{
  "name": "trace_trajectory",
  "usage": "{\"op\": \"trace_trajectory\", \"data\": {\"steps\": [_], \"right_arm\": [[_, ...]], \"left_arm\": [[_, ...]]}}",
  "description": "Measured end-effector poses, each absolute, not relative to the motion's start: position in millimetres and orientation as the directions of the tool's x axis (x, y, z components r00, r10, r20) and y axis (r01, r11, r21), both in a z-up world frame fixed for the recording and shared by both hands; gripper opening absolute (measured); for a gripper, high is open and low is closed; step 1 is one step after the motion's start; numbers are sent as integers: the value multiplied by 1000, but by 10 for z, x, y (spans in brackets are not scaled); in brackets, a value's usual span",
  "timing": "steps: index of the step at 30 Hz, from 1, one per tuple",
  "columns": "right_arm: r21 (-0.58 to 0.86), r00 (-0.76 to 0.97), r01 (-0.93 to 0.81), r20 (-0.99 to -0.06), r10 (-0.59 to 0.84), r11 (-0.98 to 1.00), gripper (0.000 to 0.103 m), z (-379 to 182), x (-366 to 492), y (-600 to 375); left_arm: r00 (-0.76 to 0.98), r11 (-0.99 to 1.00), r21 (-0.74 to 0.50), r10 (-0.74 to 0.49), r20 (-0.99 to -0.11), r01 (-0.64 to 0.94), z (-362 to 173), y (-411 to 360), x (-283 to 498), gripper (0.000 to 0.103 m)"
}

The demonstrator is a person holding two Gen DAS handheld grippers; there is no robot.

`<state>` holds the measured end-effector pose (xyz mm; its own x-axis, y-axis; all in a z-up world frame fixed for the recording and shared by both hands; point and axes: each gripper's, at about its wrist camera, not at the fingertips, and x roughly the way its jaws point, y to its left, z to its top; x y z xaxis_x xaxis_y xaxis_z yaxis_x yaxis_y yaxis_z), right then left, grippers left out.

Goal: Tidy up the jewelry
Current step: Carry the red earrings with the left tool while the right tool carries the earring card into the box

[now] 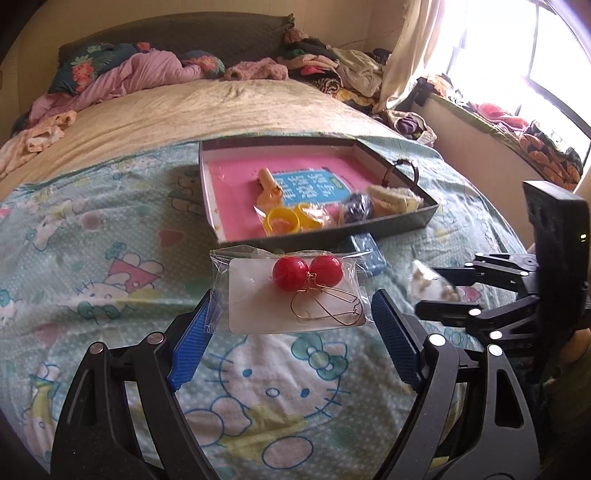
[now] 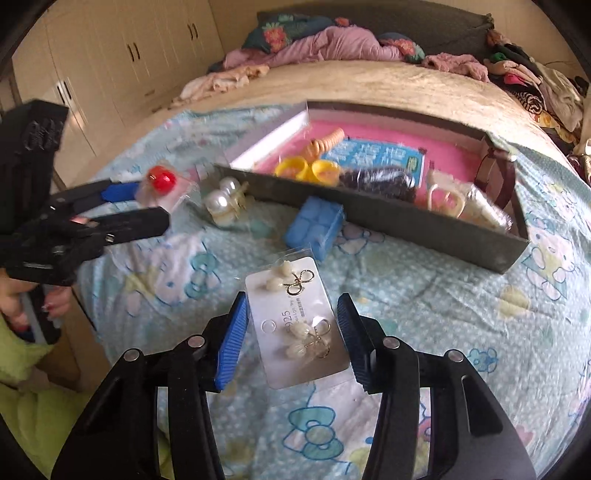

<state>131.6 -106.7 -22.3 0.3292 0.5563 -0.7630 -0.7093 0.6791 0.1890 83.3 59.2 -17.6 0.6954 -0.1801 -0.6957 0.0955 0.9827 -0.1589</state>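
Two tongs, both spread. Left tongs (image 1: 291, 321) straddle a bagged card of red ball earrings (image 1: 295, 291) on the bed (image 1: 110, 295); contact unclear. Right tongs (image 2: 293, 332) flank the pearl earring card (image 2: 299, 325), printed "925", other text illegible. Tray (image 2: 388, 218) beyond holds jewelry on a blue Chinese-lettered label (image 1: 314, 184).

A cartoon-cat sheet (image 1: 110, 280) covers the near end of the bed, with a beige blanket (image 1: 207, 107) beyond it. Crumpled pink bedding (image 1: 140, 74) and floral pillows (image 1: 85, 66) lie along the dark headboard (image 1: 177, 33), and a heap of clothes (image 1: 332, 66) fills the far right corner beside a pale curtain (image 1: 413, 48). White wardrobe doors (image 2: 122, 55) stand off the bed's left side.
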Motion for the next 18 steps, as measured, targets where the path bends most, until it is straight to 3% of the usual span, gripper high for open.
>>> {"op": "trace_trajectory", "data": {"steps": [7, 18], "right_arm": [[174, 436, -688, -676, 593, 705, 48, 238, 1346, -1203], [147, 504, -662, -638, 582, 735, 48, 471, 1746, -1124]], "left_arm": [[734, 986, -150, -158, -661, 76, -9, 661, 990, 76], [776, 990, -123, -132, -617, 71, 181, 645, 1284, 76]]}}
